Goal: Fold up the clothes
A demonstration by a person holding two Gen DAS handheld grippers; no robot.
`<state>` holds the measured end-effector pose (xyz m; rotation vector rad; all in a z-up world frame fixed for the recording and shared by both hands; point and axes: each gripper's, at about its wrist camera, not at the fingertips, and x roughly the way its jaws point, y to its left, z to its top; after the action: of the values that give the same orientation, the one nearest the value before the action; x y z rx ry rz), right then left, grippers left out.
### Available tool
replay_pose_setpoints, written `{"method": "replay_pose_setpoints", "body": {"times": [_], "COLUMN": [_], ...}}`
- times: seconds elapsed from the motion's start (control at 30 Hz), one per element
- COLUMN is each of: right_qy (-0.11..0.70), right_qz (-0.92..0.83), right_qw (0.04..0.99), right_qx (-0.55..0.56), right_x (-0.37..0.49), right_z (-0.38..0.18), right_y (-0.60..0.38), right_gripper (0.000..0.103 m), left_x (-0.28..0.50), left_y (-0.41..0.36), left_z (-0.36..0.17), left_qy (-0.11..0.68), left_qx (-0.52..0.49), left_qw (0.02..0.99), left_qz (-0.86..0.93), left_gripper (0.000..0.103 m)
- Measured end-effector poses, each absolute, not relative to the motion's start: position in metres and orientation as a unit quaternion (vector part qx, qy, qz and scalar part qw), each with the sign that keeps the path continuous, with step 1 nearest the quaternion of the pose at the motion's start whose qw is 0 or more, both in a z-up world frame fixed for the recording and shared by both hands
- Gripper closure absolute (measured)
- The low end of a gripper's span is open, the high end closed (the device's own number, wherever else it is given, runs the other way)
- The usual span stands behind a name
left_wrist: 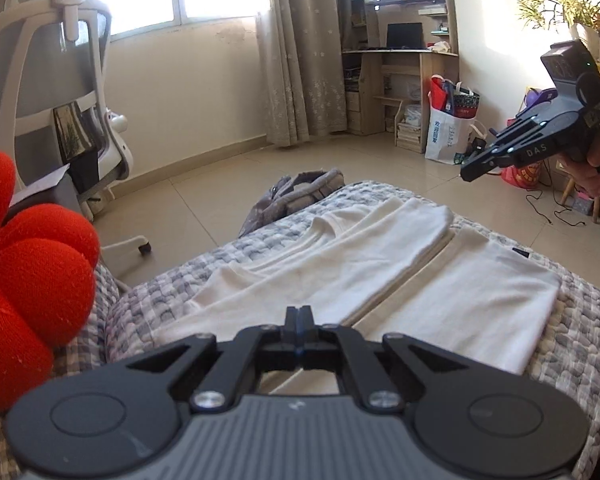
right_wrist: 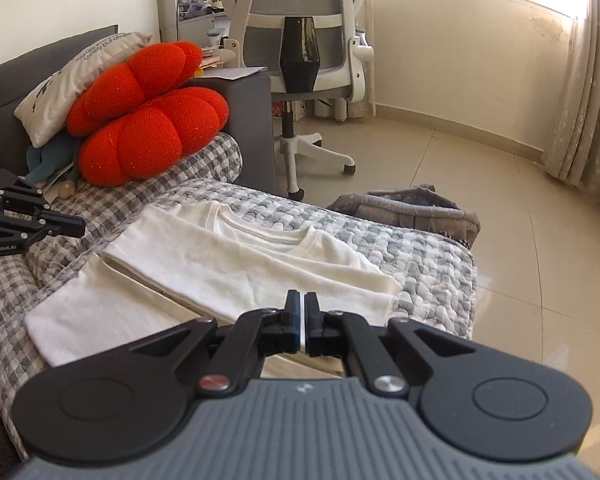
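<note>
A white T-shirt (left_wrist: 380, 264) lies flat on the grey checked sofa cover (left_wrist: 580, 320), one side folded over the middle; in the right wrist view the same T-shirt (right_wrist: 228, 268) shows its neckline toward the far edge. My left gripper (left_wrist: 299, 312) is shut and empty, above the shirt's near edge. The right gripper (left_wrist: 470, 172), held in a hand, hovers shut above the shirt's far right. In its own view the right gripper (right_wrist: 302, 300) has its pads together with nothing between them, and the left gripper (right_wrist: 76, 226) hangs at the left, above the cover.
Red knitted cushions (right_wrist: 148, 120) and a printed pillow (right_wrist: 80, 76) are piled at the sofa's arm end. A white office chair (right_wrist: 300, 32) stands on the tiled floor beyond. A grey garment (right_wrist: 412, 204) hangs off the sofa's far edge. Shelves and bags (left_wrist: 452, 120) line the far wall.
</note>
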<state>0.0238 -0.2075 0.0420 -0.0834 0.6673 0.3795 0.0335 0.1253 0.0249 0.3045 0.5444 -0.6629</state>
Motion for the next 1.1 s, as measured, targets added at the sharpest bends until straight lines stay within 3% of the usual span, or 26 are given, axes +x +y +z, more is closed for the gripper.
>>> {"method": "replay_pose_setpoints", "body": {"times": [0.03, 0.17, 0.3, 0.33, 0.4, 1.1], "right_qy": [0.328, 0.341, 0.346, 0.346, 0.347, 0.390], "right_qz": [0.184, 0.185, 0.189, 0.191, 0.195, 0.219], "right_qw": [0.926, 0.921, 0.918, 0.917, 0.916, 0.891], "right_qx": [-0.037, -0.043, -0.047, -0.046, -0.044, -0.072], "right_x": [0.026, 0.037, 0.057, 0.063, 0.075, 0.185], "right_z": [0.041, 0.037, 0.028, 0.025, 0.019, -0.032], "right_y": [-0.208, -0.207, -0.208, -0.209, -0.209, -0.203], "right_gripper": [0.092, 0.090, 0.079, 0.072, 0.067, 0.063], "left_x": [0.039, 0.054, 0.078, 0.086, 0.101, 0.209], "left_y": [0.127, 0.129, 0.125, 0.124, 0.121, 0.109], "left_z": [0.024, 0.022, 0.015, 0.013, 0.007, -0.038], "left_qy": [0.270, 0.287, 0.296, 0.299, 0.304, 0.352], "left_qx": [0.136, 0.114, 0.117, 0.116, 0.115, 0.093], "left_qw": [0.899, 0.902, 0.902, 0.902, 0.901, 0.888], "left_qz": [-0.316, -0.303, -0.292, -0.291, -0.287, -0.281], "left_gripper": [0.101, 0.095, 0.070, 0.069, 0.068, 0.065]}}
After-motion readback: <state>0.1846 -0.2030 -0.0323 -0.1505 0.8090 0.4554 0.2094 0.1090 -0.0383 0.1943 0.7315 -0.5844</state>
